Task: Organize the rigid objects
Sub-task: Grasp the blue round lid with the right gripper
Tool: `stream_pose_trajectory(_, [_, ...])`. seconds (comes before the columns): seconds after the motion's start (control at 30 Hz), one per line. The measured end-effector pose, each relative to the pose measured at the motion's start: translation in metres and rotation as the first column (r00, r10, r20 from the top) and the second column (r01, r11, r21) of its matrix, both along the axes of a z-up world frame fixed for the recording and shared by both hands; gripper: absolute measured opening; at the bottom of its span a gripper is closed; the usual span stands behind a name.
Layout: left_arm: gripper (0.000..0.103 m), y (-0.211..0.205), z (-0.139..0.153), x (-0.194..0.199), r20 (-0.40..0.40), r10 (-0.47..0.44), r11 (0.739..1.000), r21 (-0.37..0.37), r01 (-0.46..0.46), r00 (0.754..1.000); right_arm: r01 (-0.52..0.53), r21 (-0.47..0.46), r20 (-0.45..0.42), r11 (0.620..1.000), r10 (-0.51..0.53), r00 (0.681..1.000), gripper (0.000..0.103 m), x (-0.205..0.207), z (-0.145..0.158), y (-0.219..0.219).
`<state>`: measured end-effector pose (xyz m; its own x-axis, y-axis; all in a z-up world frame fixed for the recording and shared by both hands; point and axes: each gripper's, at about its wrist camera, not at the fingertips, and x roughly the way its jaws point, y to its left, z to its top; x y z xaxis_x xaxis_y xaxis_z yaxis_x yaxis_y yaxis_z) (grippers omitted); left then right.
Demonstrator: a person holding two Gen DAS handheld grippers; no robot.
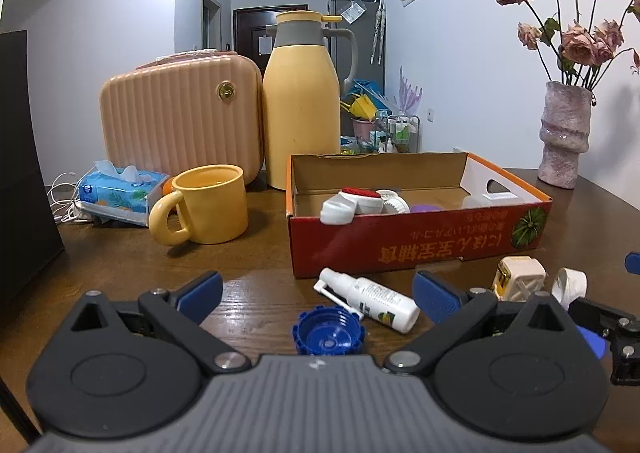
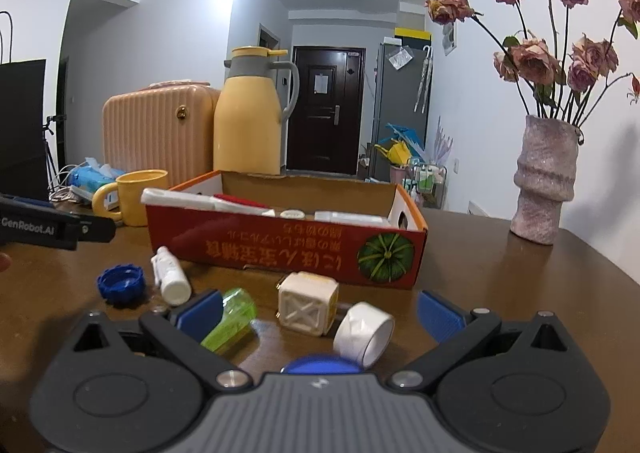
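Your left claw (image 1: 318, 293) stands open over the blue cap (image 1: 328, 331); your right claw (image 2: 320, 311) gapes around the white ring (image 2: 364, 329) on the bench (image 2: 500, 273).

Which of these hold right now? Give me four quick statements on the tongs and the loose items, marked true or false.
1. Both tongs, left and right, are open and hold nothing. True.
2. The blue cap lies inside the red box. False: it lies on the table in front of the box.
3. The white spray bottle lies on its side. True.
4. The yellow mug stands inside the box. False: it stands on the table, left of the box.
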<state>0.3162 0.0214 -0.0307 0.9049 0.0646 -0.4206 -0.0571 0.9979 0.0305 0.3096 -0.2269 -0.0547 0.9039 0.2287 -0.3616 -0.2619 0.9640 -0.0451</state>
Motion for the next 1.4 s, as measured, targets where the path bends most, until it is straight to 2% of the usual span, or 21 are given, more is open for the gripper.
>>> stream_pose_trajectory(0.17, [0.103, 0.001, 0.001, -0.007, 0.007, -0.003, 1.0, -0.007, 0.003, 1.0, -0.005, 0.001, -0.009, 1.0, 0.005, 1.0, 0.103, -0.01, -0.003, 0.002])
stream_pose_trajectory(0.47, [0.103, -0.001, 0.002, -0.009, 0.012, -0.027, 1.0, -0.004, 0.027, 1.0, 0.008, 0.004, -0.039, 1.0, -0.008, 0.999, 0.103, -0.003, -0.007, 0.001])
stream_pose_trajectory(0.63, [0.103, -0.002, -0.002, -0.004, -0.02, -0.022, 1.0, 0.005, 0.022, 1.0, 0.02, -0.004, -0.037, 1.0, -0.02, 0.999, 0.103, -0.003, -0.008, 0.001])
stream_pose_trajectory(0.9, [0.103, 0.002, -0.007, 0.002, -0.056, -0.018, 1.0, -0.01, 0.018, 0.998, 0.042, -0.052, -0.145, 0.998, -0.05, 0.988, 0.102, 0.011, -0.019, 0.004])
stream_pose_trajectory(1.0, [0.103, 0.001, -0.007, 0.002, -0.061, -0.02, 1.0, -0.009, 0.019, 0.998, 0.04, -0.051, -0.188, 0.998, -0.049, 0.981, 0.096, 0.015, -0.023, 0.003])
stream_pose_trajectory(1.13, [0.103, 0.0, -0.007, 0.002, -0.061, -0.02, 1.0, -0.005, 0.02, 0.998, 0.05, -0.01, -0.306, 0.999, -0.051, 0.951, 0.07, 0.026, -0.031, -0.003])
stream_pose_trajectory(1.17, [0.103, 0.0, -0.007, 0.002, -0.062, -0.021, 1.0, -0.007, 0.021, 0.998, 0.061, -0.005, -0.3, 0.998, -0.06, 0.952, 0.065, 0.025, -0.031, -0.004])
stream_pose_trajectory(1.27, [0.103, 0.0, -0.008, 0.002, -0.066, -0.02, 1.0, -0.006, 0.02, 0.998, 0.05, 0.024, -0.294, 0.998, -0.04, 0.955, 0.065, 0.022, -0.03, -0.007])
stream_pose_trajectory(1.4, [0.103, -0.001, -0.01, 0.005, -0.074, -0.022, 1.0, -0.005, 0.022, 0.997, 0.028, 0.028, -0.233, 0.999, -0.02, 0.972, 0.065, 0.014, -0.023, -0.004])
